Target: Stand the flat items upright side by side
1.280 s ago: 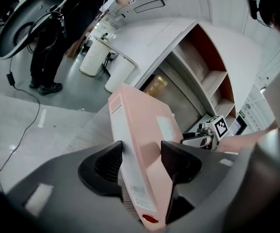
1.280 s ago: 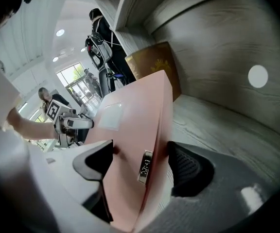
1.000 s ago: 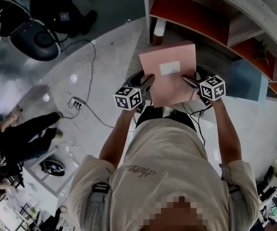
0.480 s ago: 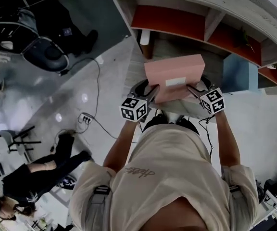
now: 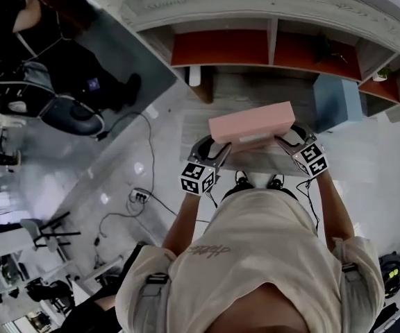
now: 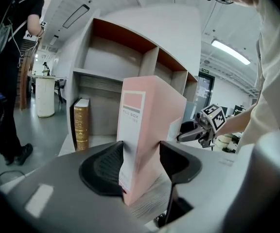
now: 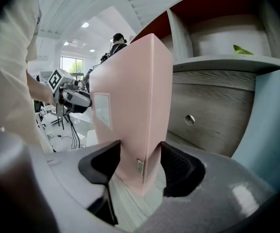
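Both the left tool (image 5: 216, 149) and the right tool (image 5: 288, 139) need an even squeeze and level wrists, I judge, so the pink file box (image 5: 252, 125) stays vertical as it goes down on the counter (image 5: 214, 92) beside the standing brown book (image 6: 81, 124). Each tool pinches one narrow end of the box; the right tool's jaws have just been closing on it. The box hangs upright between them, over the counter in front of the shelves (image 5: 221, 47).
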A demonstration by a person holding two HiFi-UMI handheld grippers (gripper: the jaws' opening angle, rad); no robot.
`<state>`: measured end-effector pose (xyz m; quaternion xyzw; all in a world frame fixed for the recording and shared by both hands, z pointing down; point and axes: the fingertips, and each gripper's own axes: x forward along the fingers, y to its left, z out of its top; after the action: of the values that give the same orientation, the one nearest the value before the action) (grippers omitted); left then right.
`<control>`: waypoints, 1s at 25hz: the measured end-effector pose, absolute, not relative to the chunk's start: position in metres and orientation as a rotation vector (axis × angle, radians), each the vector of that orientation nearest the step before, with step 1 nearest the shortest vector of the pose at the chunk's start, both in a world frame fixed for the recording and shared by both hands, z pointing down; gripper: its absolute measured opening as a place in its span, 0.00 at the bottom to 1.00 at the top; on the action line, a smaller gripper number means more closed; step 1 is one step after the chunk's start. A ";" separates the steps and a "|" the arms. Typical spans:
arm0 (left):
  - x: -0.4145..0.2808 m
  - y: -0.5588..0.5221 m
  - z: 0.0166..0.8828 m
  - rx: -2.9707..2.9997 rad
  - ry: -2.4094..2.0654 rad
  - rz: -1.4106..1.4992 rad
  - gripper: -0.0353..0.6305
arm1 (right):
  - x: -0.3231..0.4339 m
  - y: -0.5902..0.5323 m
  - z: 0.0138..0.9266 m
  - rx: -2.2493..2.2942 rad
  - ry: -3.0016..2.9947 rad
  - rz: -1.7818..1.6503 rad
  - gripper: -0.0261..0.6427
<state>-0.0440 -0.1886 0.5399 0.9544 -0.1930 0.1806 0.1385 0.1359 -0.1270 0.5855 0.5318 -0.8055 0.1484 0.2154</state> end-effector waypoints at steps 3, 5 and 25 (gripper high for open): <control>-0.044 -0.185 0.539 2.785 -0.549 0.465 0.44 | 0.138 -0.120 0.587 1.501 -2.228 0.428 0.39; -0.043 -0.183 0.538 2.801 -0.522 0.427 0.46 | 0.141 -0.119 0.584 1.512 -2.229 0.432 0.39; -0.001 -0.179 0.586 2.929 0.185 0.519 0.64 | 0.157 -0.095 0.594 1.875 -2.056 0.623 0.40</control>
<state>-0.0011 -0.1792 0.5861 0.9796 0.0619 0.1734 0.0806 0.1569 -0.0946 0.5937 0.6506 -0.7135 0.2161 0.1446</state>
